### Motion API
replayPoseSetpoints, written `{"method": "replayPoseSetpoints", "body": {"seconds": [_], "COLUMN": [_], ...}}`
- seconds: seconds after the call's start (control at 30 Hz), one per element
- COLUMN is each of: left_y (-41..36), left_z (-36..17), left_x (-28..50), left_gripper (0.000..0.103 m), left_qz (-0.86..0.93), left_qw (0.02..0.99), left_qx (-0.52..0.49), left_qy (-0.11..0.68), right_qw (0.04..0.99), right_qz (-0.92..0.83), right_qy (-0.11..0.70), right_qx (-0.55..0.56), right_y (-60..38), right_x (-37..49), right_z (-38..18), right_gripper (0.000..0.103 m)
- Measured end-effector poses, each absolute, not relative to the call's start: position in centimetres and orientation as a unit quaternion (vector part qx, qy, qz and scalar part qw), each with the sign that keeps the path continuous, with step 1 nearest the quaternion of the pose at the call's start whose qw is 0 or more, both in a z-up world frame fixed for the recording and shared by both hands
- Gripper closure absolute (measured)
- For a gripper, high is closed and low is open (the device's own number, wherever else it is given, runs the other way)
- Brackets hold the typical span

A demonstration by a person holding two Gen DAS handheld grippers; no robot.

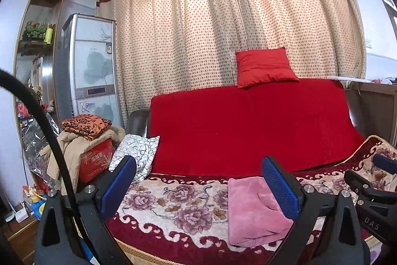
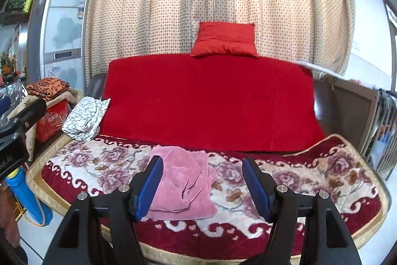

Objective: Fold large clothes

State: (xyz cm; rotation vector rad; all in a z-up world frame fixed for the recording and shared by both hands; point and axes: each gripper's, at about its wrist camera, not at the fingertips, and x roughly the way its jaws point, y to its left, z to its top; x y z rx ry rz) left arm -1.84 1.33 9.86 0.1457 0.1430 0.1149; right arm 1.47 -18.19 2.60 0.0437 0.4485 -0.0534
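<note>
**Hovering over folded pink garment, both claws empty**

Hovering above the sofa (image 2: 322, 180), left claw (image 1: 198, 188) and right claw (image 2: 202, 186) both gape, holding nothing. Pink garment (image 2: 183, 183) lies bundled on the floral seat cover, roughly central. Risk, judged: plush fabric layers may slip apart, or a pinch may snag the cover beneath.

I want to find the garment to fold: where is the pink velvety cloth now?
In both wrist views the pink velvety cloth lies folded on the floral sofa blanket, below the red backrest cover.
</note>
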Motion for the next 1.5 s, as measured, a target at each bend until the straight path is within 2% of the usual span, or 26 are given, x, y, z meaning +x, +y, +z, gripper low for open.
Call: {"method": "replayPoseSetpoints", "body": {"seconds": [0.4,1.5], "left_y": [1.4,2.0], "left_z": [10.4,11.5], "left_x": [-2.7,-4.1], "left_gripper": [0.002,0.002], "left_qz": [0.056,0.048], "left_qw": [0.994,0.995], "left_qx": [0.069,0.067], "left_qy": [0.063,0.050], "right_qw": [0.982,0.987], "right_qz": [-0.042,-0.046], "right_qy": [0.184,0.155], "right_qx": [0.004,-0.001], "right_y": [-17.7,-17.2], "right_x": [-0.1,-1.4], "right_z": [4.3,6.1], "right_gripper": [0.030,0.030]}}
